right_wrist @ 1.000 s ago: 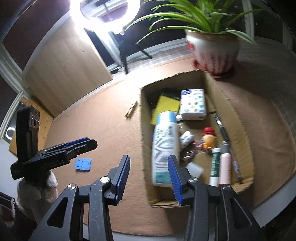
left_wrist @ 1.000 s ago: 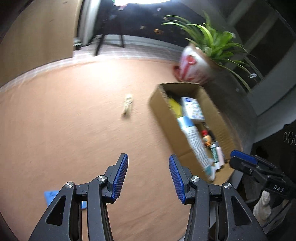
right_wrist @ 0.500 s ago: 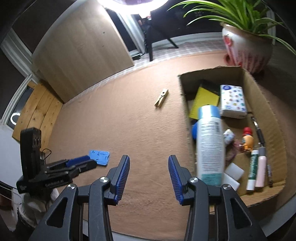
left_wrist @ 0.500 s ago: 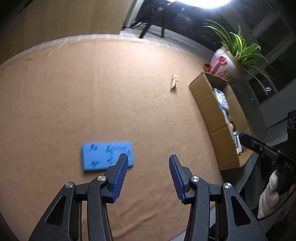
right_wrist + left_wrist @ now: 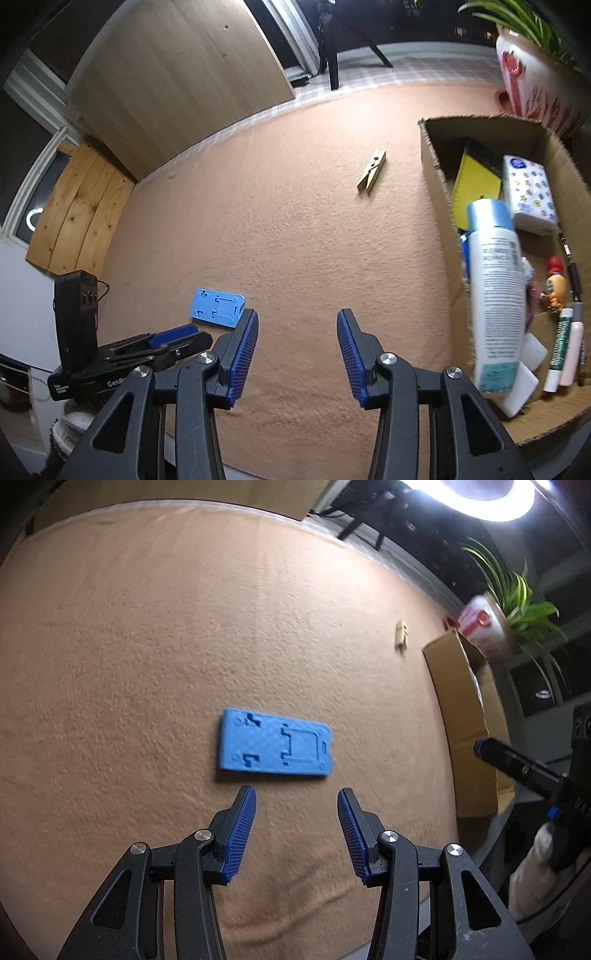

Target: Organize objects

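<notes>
Lying flat, blue plate [image 5: 275,747], long axis seemingly crosswise; left gripper [image 5: 296,832] agape

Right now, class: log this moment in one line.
left gripper: open, short of blue plate | right gripper: open, empty | clothespin: on table | box: part-filled

A tan textured tabletop [image 5: 295,229] fills the scene. Beyond it stand a light wood panel [image 5: 173,77] and pine boards [image 5: 77,210]. A ring light [image 5: 476,498] glares overhead; a potted spider plant [image 5: 509,602] sits at the far corner.
</notes>
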